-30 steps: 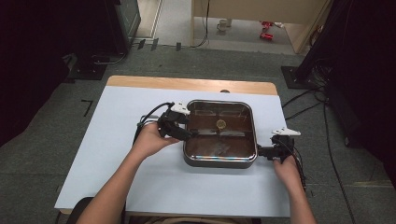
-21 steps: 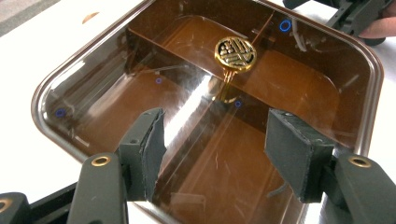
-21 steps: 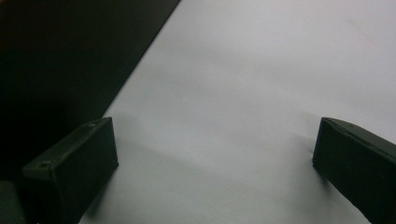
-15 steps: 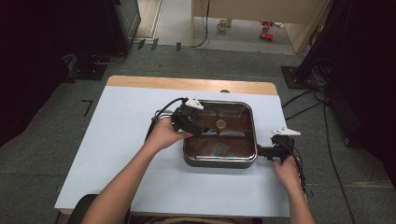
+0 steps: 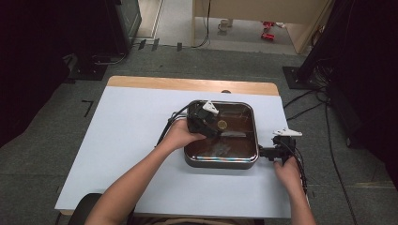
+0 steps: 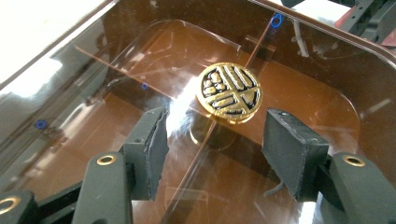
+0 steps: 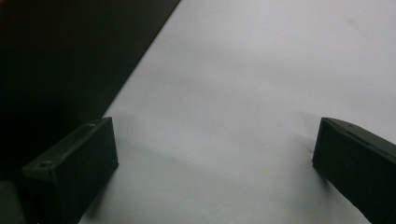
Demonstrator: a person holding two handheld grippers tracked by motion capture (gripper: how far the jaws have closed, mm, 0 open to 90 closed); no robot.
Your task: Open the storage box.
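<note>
A square dark pan (image 5: 220,162) sits on the white table under a glass lid (image 6: 299,107) with a round gold knob (image 6: 229,92) (image 5: 222,124). My left gripper (image 5: 210,123) (image 6: 215,135) hovers over the lid. Its jaws have just been closing and stand apart, with the knob just ahead of the gap and touching neither pad. My right gripper (image 5: 272,151) (image 7: 215,154) rests low at the pan's right side, jaws wide open over bare table, with a dark edge (image 7: 70,56) at its left.
The white table (image 5: 131,131) has free room left of and in front of the pan. A wooden strip (image 5: 187,85) runs along its far edge. Cables trail from both grippers. Dark stands and cables sit on the floor around.
My left gripper has moved right from the pan's left rim to above the lid, close to the knob. The right gripper has stayed put.
</note>
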